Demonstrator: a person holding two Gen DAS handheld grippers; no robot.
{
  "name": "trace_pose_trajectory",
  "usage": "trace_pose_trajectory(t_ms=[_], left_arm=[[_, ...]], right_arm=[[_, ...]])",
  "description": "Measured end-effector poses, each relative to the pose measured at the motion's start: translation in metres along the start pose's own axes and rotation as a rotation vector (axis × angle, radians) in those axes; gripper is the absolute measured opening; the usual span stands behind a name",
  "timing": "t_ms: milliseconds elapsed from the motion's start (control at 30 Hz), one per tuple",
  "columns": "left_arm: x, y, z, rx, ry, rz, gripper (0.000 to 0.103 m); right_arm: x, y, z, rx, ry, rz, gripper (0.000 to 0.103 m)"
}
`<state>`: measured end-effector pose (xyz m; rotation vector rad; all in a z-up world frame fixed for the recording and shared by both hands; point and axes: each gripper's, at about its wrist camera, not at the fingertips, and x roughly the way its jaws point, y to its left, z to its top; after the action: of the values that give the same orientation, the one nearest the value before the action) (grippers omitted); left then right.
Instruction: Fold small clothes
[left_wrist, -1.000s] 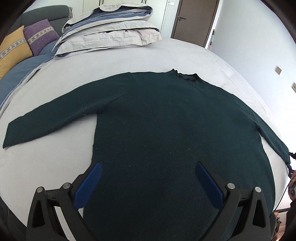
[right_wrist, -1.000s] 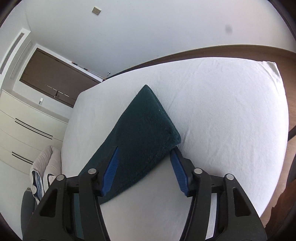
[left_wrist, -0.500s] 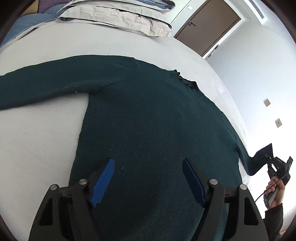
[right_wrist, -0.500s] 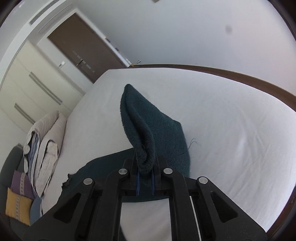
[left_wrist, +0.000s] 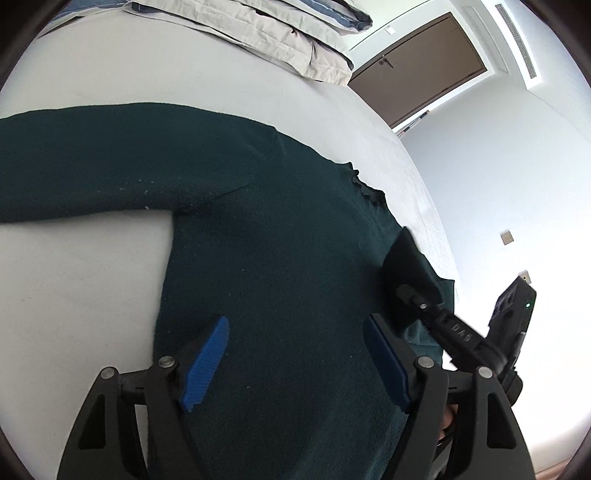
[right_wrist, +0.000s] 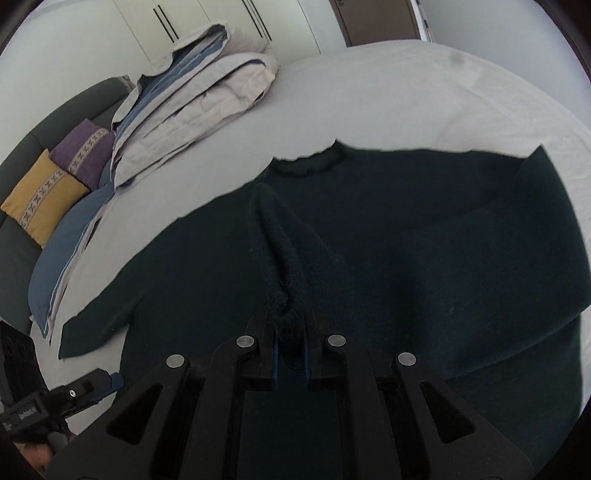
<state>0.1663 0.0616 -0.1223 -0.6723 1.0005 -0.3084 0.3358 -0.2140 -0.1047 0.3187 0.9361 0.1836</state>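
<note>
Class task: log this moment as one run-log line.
right gripper: shut on sleeve cuff | dark green knit sweater: flat on white bed | left gripper: open above hem

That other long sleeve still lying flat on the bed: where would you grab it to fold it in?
Probably at the cuff end of the flat sleeve, coming from above with one finger slid under its edge. It lies straight out from the green sweater, so the free end would lead the fold, as with the cuff the right gripper pinches.

Bedroom around the white bed (right_wrist: 388, 85)
At the bed's head end lies a folded beige-and-blue duvet (right_wrist: 192, 99); beyond that end stand a brown door (left_wrist: 417, 66) and white wardrobe doors (right_wrist: 221, 26). Beside the bed, a dark sofa (right_wrist: 22, 258) carries a mustard cushion (right_wrist: 40, 199) and a purple cushion (right_wrist: 83, 155)
</note>
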Motion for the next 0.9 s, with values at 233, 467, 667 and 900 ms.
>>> trace_pose_trajectory(t_ms=[233, 467, 667, 900], left_arm=[[0.046, -0.033, 0.012, 0.035, 0.070, -0.036, 0.081], [0.114, -0.075, 0.025, 0.094, 0.138, 0.023, 0.077], [0.139, -0.099, 0.036, 0.183, 0.150, 0.137, 0.032], [0.125, -0.111, 0.043, 0.307, 0.090, 0.162, 0.009]], right_arm=[[-0.027, -0.023, -0.171, -0.015, -0.038, 0.105, 0.057], [-0.115, -0.081, -0.178, 0.118, -0.116, 0.121, 0.057], [-0.157, -0.124, -0.169, 0.194, -0.161, 0.098, 0.057], [-0.188, -0.172, -0.166, 0.280, -0.190, 0.044, 0.057]])
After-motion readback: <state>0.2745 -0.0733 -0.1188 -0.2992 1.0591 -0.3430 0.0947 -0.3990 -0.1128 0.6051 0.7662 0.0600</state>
